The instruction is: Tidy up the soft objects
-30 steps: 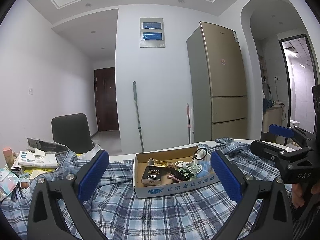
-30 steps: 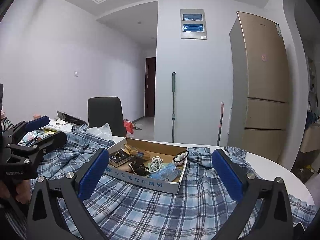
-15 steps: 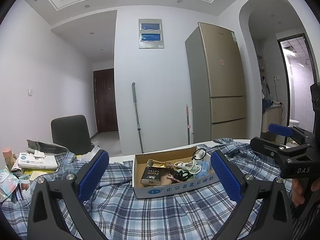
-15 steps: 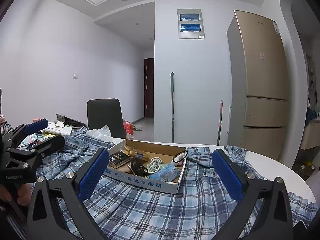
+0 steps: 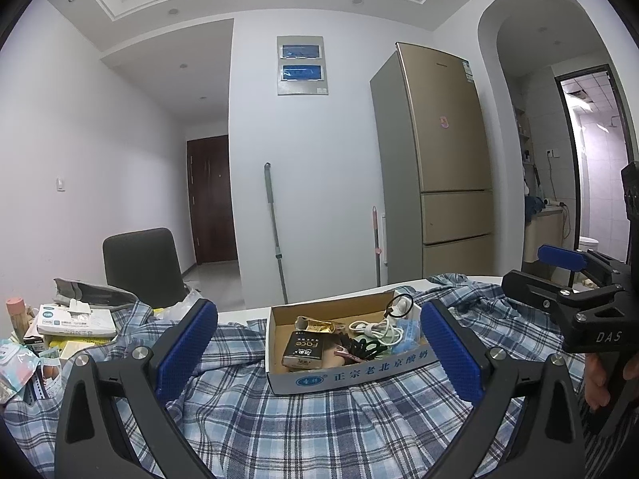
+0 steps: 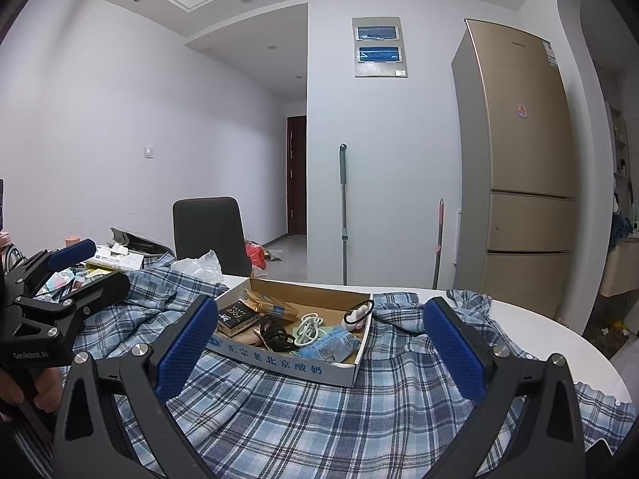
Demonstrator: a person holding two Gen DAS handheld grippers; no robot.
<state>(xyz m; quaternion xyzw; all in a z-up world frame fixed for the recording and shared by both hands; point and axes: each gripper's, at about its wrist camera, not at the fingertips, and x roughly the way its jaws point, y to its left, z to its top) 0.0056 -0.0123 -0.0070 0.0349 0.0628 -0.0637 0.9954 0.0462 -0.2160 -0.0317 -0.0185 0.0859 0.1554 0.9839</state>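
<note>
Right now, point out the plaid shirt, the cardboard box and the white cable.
plaid shirt [image 5: 319, 423], left wrist view, spread front cloth.
cardboard box [image 5: 351, 375], left wrist view, printed front wall.
white cable [image 5: 377, 329], left wrist view, coiled middle.

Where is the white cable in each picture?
Left wrist view: the white cable lies coiled in the right part of the cardboard box, between the blue tongs pads.
Right wrist view: the white cable is near the middle of the cardboard box, beside the black cords.
Shared landmark: the gold fridge stands behind the table in both.
</note>
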